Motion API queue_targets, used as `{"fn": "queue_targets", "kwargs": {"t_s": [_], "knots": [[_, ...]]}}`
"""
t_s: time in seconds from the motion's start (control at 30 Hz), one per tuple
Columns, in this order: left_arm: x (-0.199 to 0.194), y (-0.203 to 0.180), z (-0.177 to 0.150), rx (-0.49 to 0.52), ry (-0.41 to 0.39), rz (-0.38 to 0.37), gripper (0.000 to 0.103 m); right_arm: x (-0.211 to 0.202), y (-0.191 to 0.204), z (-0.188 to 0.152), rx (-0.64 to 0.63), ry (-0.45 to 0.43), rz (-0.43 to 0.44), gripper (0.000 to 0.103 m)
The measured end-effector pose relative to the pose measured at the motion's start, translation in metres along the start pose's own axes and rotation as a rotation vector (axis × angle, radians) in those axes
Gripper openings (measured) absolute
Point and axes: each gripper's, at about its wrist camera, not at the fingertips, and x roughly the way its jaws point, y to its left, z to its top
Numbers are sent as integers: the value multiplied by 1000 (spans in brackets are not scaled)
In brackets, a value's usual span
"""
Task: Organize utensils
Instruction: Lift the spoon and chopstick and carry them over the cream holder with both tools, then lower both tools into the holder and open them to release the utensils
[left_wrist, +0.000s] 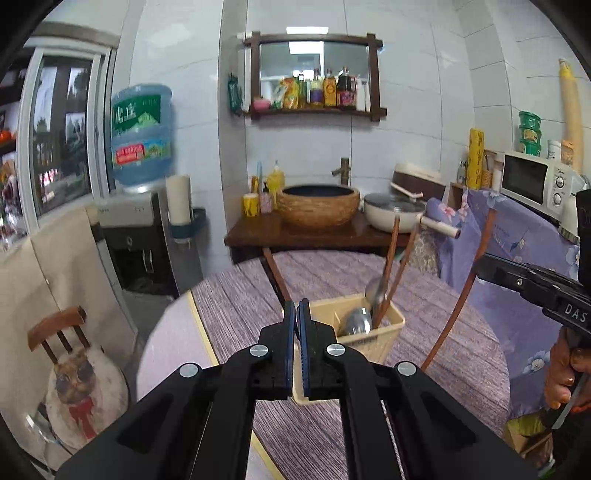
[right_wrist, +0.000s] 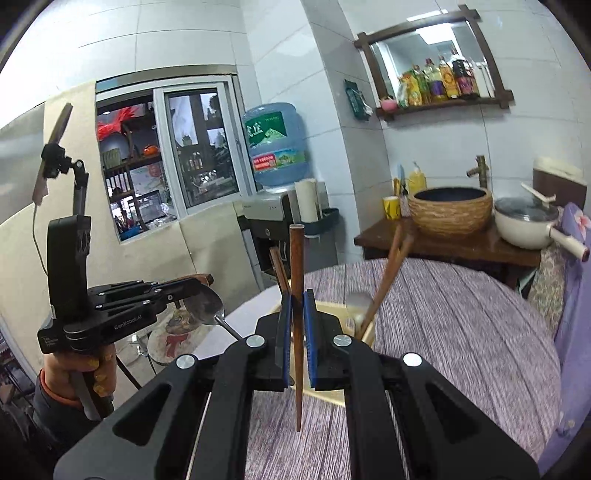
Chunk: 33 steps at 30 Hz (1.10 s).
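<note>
You're facing white tiled walls (left_wrist: 406, 92), with a dark wood-framed mirror and shelf (left_wrist: 314, 74) of bottles hung above a wooden counter (left_wrist: 295, 232) that carries a woven-looking basin (left_wrist: 317, 205) and a bamboo-style tap (left_wrist: 343, 171). To your left stands a water dispenser (left_wrist: 129, 229) topped by a blue water bottle (left_wrist: 142, 133), beside a sliding window (right_wrist: 166, 155); lower left, a wooden chair (left_wrist: 59, 332) with a printed cushion. On your right, a white microwave (left_wrist: 535, 182) sits over floral purple cloth, and a round table (right_wrist: 461, 314) wears a striped purple cover.
</note>
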Motion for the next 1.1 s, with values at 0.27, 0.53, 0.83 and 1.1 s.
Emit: {"fn": "queue_targets", "kwargs": {"t_s": [0.27,0.53,0.83,1.1], "knots": [[6,-7,56,67,-73,73,4,-1,14,73,-102,-127,-62,8],[52,-17,39,136,42,94,4,35,-7,58,-88,-81,-128,8],[80,-25,18,238,98,180,4,74,-23,20,-42,28,-135,8],[79,-13,33,249,117,185,4,82,-29,13,-18,47,-135,8]]}}
